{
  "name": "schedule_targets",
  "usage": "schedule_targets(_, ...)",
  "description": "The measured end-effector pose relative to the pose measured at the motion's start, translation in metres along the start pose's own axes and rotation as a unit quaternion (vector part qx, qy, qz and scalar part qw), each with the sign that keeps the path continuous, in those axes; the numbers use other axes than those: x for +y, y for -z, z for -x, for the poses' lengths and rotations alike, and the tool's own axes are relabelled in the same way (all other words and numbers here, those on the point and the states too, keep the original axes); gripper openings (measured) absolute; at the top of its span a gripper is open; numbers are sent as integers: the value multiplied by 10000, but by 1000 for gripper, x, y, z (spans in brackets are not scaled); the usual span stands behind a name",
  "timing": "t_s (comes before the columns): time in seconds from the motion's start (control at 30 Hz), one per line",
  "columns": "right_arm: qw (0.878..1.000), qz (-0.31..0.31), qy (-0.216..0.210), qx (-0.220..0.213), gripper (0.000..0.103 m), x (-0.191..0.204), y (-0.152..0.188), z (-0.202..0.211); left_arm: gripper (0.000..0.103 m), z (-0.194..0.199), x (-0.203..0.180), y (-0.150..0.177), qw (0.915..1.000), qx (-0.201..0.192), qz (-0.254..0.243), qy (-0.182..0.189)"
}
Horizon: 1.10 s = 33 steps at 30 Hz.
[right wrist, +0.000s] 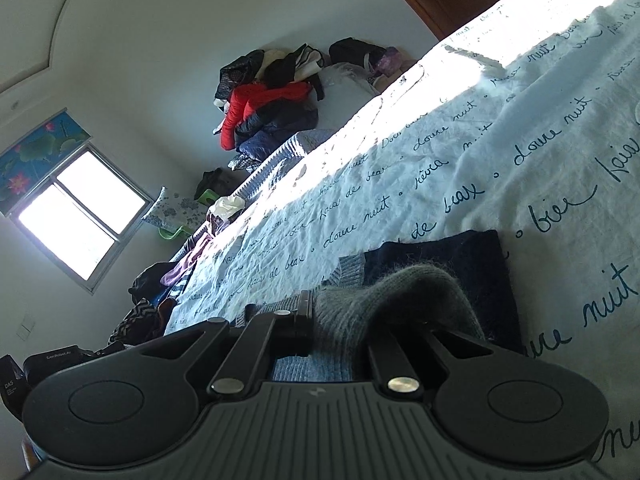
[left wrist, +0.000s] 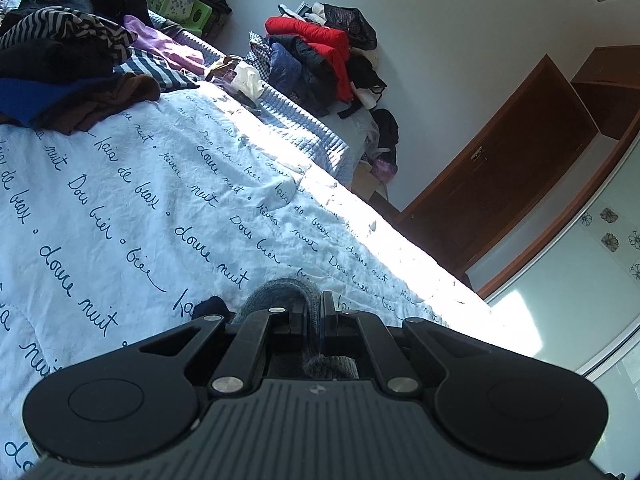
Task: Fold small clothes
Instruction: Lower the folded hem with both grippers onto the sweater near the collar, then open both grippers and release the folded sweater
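A small grey fuzzy knit garment point(left wrist: 280, 294) with a dark navy part point(left wrist: 210, 307) lies on the white bedspread point(left wrist: 160, 208) printed with blue script. In the left wrist view my left gripper point(left wrist: 315, 312) is shut on a fold of the grey knit, which arches up just past the fingertips. The right wrist view shows the same garment point(right wrist: 404, 286), its navy panel point(right wrist: 460, 264) flat on the bedspread point(right wrist: 500, 140). My right gripper point(right wrist: 320, 308) is shut on the grey knit, which drapes over and hides the right finger.
A heap of dark, striped and purple clothes point(left wrist: 68, 60) sits on the bed's far left. A second pile with a red jacket point(left wrist: 320, 46) lies by the wall. A green stool point(left wrist: 196, 12), a wooden door point(left wrist: 500, 160) and a window point(right wrist: 76, 212) are farther off.
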State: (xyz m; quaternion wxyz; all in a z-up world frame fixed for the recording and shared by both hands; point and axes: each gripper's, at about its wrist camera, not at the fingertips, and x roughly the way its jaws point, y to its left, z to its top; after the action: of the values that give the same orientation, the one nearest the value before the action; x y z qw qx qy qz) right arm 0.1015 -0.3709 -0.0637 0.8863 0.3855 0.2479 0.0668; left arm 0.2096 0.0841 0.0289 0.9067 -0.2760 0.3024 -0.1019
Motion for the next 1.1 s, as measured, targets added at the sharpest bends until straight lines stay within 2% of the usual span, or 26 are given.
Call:
schedule_targets(0.4,9971,-590,-94,464,6,-29,-13,-28,5,-53,26,1,9969,511,532,-259)
schedule_targets(0.57,9905,-1177,-333,621,7,-47,-18,-35,5,-70,38,1,9928,762,846,-365)
schedule_targets(0.7,9804,-1772,-536,673,8,-61,-22,-39,5,-79,45,0,9896,909,1047,-392)
schedule_targets(0.8,9804,-1800,-516,611,9,-61,-25,-39,6,-84,46,1,9889,980,1042,-414)
schedule_targets(0.87,9819,-1755,-418,568,13,-61,-28,-41,6,-88,46,2,9886,1006,1041,-422)
schedule_targets(0.9,9820,-1758,-405,551,18,-61,-28,-41,6,-88,46,2,9884,1012,1047,-427)
schedule_targets(0.97,9825,-1745,-418,491,30,-62,-29,-42,6,-90,46,2,9882,1012,1059,-435)
schedule_targets(1.03,9836,-1710,-408,407,48,-61,-30,-43,7,-90,45,1,9890,983,1008,-447)
schedule_targets(1.1,9850,-1639,-421,334,58,-58,-33,-43,7,-91,41,0,9900,961,924,-452)
